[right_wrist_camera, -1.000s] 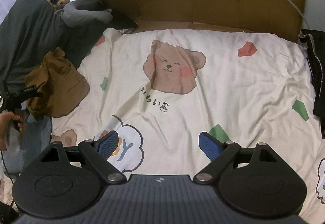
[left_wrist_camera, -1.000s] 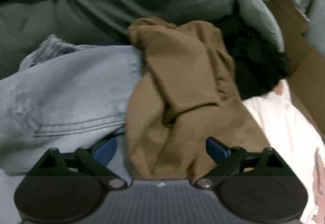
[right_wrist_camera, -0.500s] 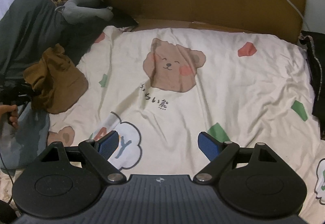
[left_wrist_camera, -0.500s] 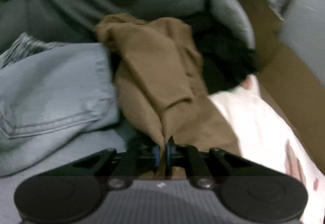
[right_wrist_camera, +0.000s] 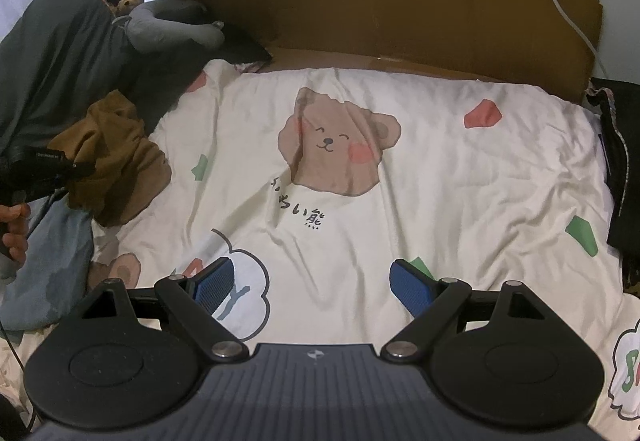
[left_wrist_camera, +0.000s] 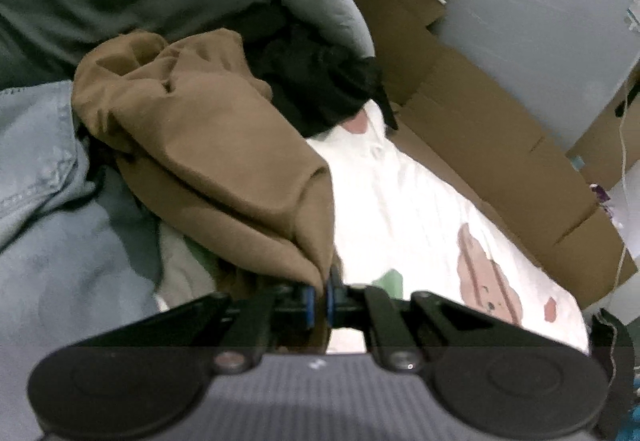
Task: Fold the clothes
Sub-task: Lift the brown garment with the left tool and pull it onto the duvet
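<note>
Left gripper [left_wrist_camera: 319, 299] pinches the brown garment [left_wrist_camera: 208, 145]; right gripper [right_wrist_camera: 312, 287] gapes.

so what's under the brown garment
The brown garment overlaps blue denim, a black garment and the cream bedsheet. Anything directly beneath is covered.

left gripper [left_wrist_camera: 319, 297] is clamped tight on an edge of the brown garment [left_wrist_camera: 208, 145], denim [left_wrist_camera: 36, 145] at the frame's left.

The left gripper [left_wrist_camera: 319, 297], open a second ago, now pinches the brown garment [left_wrist_camera: 208, 145] and lifts its edge.
</note>
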The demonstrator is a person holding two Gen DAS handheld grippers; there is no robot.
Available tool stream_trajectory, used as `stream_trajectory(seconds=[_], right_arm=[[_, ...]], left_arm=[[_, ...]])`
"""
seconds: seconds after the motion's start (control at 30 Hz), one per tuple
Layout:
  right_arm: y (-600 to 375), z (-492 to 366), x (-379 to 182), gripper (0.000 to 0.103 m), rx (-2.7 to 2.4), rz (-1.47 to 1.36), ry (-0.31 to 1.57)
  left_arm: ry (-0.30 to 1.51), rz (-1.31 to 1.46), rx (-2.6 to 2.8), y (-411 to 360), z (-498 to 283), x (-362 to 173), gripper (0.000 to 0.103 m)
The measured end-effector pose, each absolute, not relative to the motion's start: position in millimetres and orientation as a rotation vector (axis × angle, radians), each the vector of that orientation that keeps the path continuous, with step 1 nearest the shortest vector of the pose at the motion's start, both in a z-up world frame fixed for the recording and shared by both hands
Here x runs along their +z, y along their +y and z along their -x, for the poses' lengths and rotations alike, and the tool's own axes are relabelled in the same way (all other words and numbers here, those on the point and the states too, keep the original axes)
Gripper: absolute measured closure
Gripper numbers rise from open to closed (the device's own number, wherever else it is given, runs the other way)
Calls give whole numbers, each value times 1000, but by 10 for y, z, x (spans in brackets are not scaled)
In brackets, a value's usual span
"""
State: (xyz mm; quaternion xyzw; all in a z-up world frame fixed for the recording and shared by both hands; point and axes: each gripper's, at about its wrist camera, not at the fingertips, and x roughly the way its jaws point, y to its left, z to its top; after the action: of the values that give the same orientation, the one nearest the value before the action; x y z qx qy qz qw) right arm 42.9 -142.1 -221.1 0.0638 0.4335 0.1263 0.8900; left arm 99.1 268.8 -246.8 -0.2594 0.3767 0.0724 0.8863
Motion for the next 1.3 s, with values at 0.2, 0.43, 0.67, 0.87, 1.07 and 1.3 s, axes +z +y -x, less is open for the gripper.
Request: stream_trajectory(seconds=[0.2,0.43,0.67,0.87,1.07,1.3], right_arm=[[-1368,-425,-2205,15,281,-121,893],[-1248,-442,-2202,15,314,-106,884],[-1159,-410,-2186,15,348,-75,869],[-1075,-350,-2187,15,383,-55,866],[-987,-295,-2151,15,423,-32,844],[-930,-286,-2090,32,465,-48,824]], left_arm=[[795,531,63,2447,-904,-2357,98],[802,515,-153,1970,-855,-2170,98],[862,521,-347,1450,-743,-2135,98],[905,518,-462,1152,-779,-2203,98],[922,531,-590,955,-786,-2126,98],[934,565,-693,744,-775,-2055,98]])
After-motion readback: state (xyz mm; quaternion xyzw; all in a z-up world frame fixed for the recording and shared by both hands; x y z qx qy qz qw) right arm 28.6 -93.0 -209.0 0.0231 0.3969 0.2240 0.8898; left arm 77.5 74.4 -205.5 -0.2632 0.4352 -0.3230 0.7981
